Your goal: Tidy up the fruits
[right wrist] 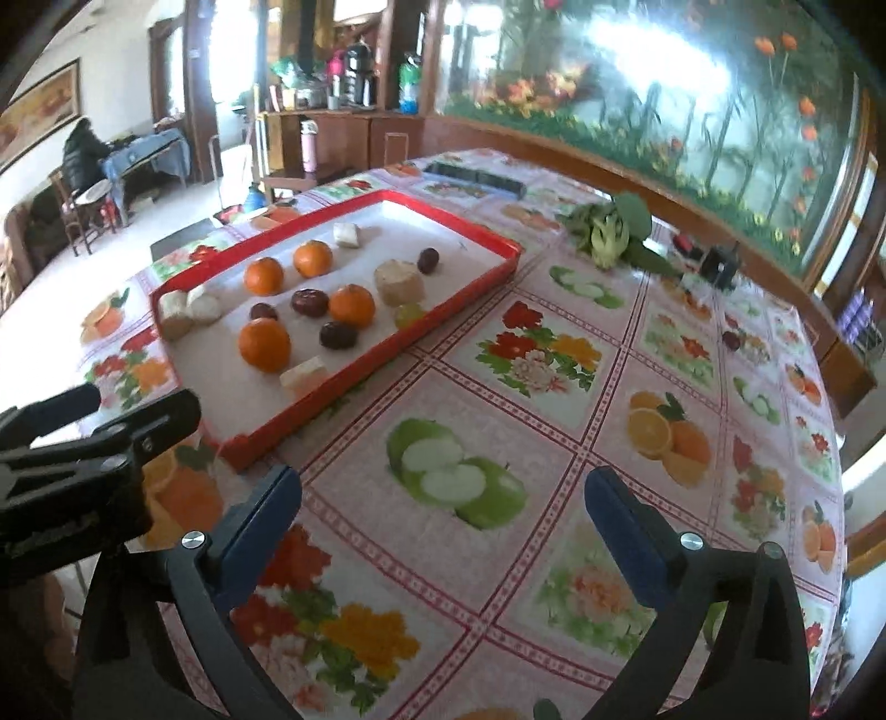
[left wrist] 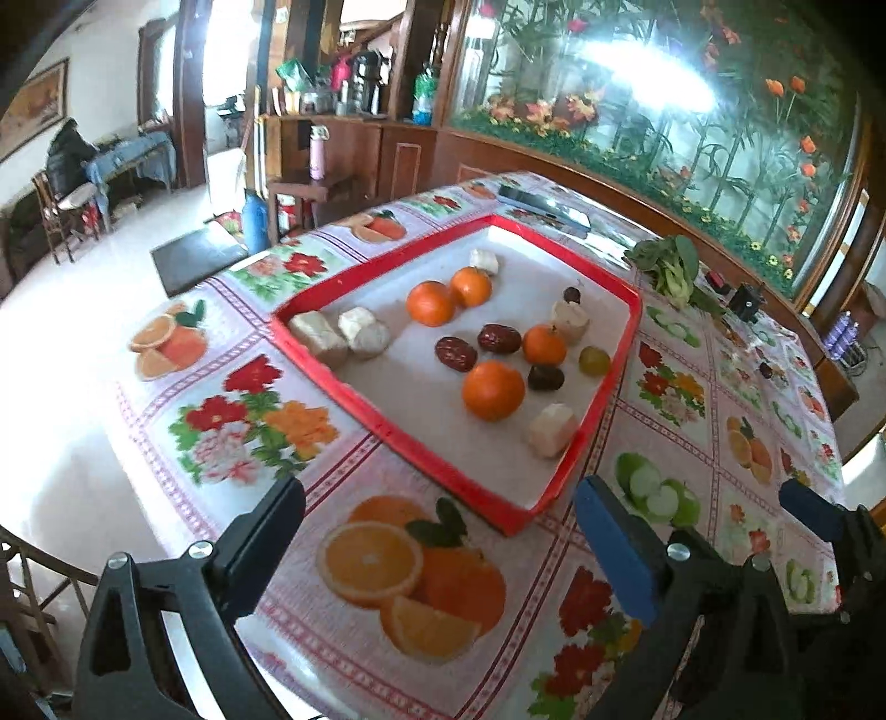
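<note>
Both my cameras give a bright daylight picture with strong fisheye bending: the table (left wrist: 692, 459) edge curves and the corners go black. Light enters from the doorway (left wrist: 227, 50) at the back left, and there the floor (left wrist: 66, 310) is washed out to pure white. A big white glare lies on the glass mural (left wrist: 653, 83) and hides part of its flowers. The red tray (left wrist: 443, 471) and the oranges (left wrist: 493, 389) are fairly sharp with only soft, short shadows. In the right view the far room and the mural (right wrist: 664, 72) look softer and a little smeared.
</note>
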